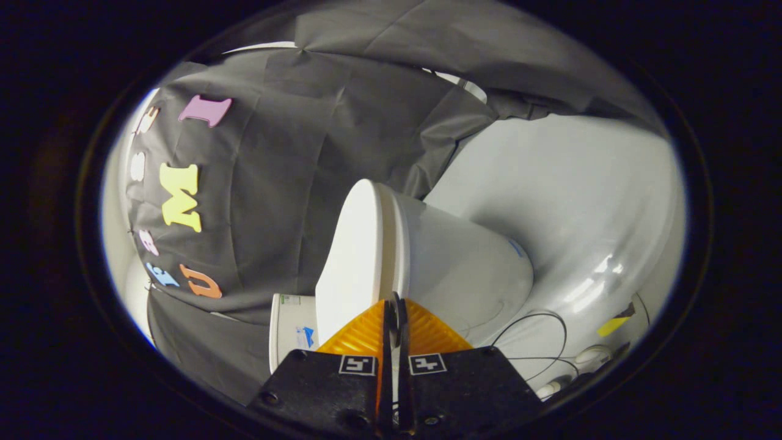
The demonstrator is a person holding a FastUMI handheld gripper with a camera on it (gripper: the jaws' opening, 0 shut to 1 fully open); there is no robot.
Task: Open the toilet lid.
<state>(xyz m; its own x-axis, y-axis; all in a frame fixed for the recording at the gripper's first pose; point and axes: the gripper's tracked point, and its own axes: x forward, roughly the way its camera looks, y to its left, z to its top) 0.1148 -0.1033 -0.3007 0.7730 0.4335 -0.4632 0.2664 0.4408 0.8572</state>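
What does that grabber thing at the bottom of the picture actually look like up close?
The gripper has two flat fingers with a ribbed, ridged surface, tapering together to a point like a wedge. They grow out of two dark, blocky metal-looking mounts with screws. Each mount carries a small square black-and-white marker, a bit like a simple barcode tag. Its fingers are closed, with only a thin slit between them.

A: Where does the camera sit?
B: On the gripper (395,305) itself, looking forward along its two fingers, which meet at the near end of the view; the picture is rolled sideways, so the toilet (427,256) lies tipped across it.
A: How near is it?
B: Close; the toilet lid (351,256) starts just ahead of the fingertips.
A: And beyond that?
B: The black cloth wall (293,153) on one side; the pale floor (568,183) with thin cables (537,342) on the other.
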